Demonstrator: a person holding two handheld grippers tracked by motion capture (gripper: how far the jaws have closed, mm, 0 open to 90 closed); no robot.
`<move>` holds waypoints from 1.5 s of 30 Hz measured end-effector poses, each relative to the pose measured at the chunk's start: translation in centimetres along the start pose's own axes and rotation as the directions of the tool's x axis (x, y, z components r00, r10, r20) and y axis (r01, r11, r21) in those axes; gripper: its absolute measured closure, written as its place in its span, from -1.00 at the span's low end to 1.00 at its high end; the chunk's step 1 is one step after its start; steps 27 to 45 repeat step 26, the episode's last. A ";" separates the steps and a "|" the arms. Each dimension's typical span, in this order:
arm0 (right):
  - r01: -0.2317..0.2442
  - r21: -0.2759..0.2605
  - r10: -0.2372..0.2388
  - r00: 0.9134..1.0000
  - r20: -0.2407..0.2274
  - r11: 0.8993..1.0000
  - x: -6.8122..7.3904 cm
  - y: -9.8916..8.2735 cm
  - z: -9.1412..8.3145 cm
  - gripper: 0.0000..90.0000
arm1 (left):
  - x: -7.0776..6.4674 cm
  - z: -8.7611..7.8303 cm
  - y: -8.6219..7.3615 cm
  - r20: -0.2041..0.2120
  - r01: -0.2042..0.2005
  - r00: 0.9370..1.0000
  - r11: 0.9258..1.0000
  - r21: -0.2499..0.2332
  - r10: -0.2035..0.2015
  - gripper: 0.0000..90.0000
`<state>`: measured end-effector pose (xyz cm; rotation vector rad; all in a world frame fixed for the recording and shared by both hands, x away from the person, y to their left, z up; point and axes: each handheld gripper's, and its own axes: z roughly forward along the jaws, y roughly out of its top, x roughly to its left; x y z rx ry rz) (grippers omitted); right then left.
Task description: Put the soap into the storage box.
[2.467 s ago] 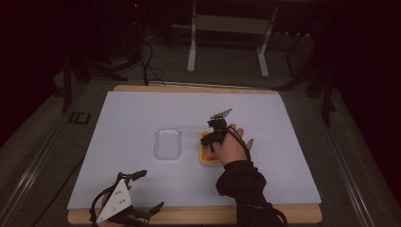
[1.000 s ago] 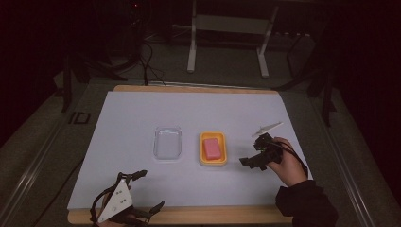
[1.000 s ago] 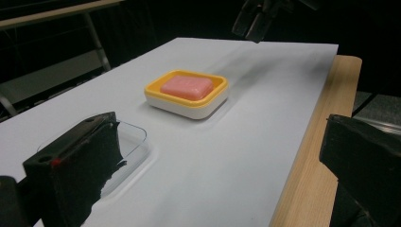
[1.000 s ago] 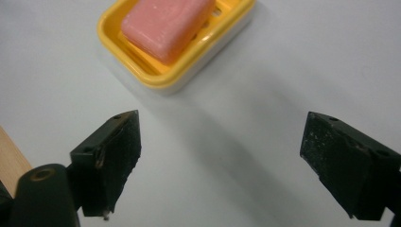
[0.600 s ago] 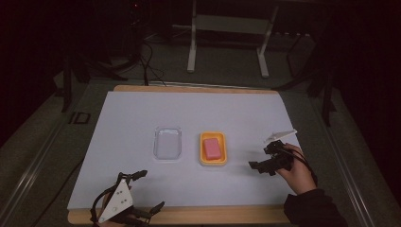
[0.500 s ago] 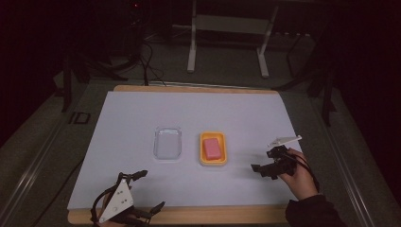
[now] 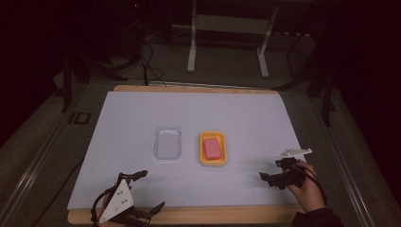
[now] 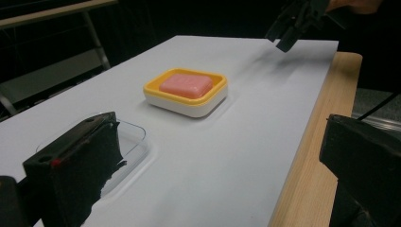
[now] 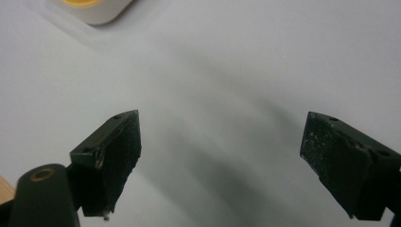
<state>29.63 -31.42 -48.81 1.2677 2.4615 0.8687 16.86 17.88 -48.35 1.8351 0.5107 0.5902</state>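
holding both: i keep each tool low at the near edge
left gripper (image 7: 150,190): jaws spread wide, empty, at the near left corner
right gripper (image 7: 265,177): jaws apart, empty, over bare white sheet (image 7: 246,118) near right
pink soap (image 7: 213,148): lying in the yellow dish (image 7: 213,161), mid-table
clear lid (image 7: 168,142): just left of the dish, apart

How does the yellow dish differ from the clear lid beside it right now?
The yellow dish is opaque, yellow on top with a white base; the clear lid is see-through. The dish holds a pink soap; the lid holds nothing. In the high view the dish lies right of the lid, apart from it. Both are rounded rectangles resting flat on the white sheet, and no gripper touches either.
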 end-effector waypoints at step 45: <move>-0.056 -0.129 0.062 0.997 0.037 0.990 0.2 -2.4 0.3 -0.70 | 0.0 0.0 0.0 0.006 -0.003 1.000 1.000 0.007 0.003 -0.99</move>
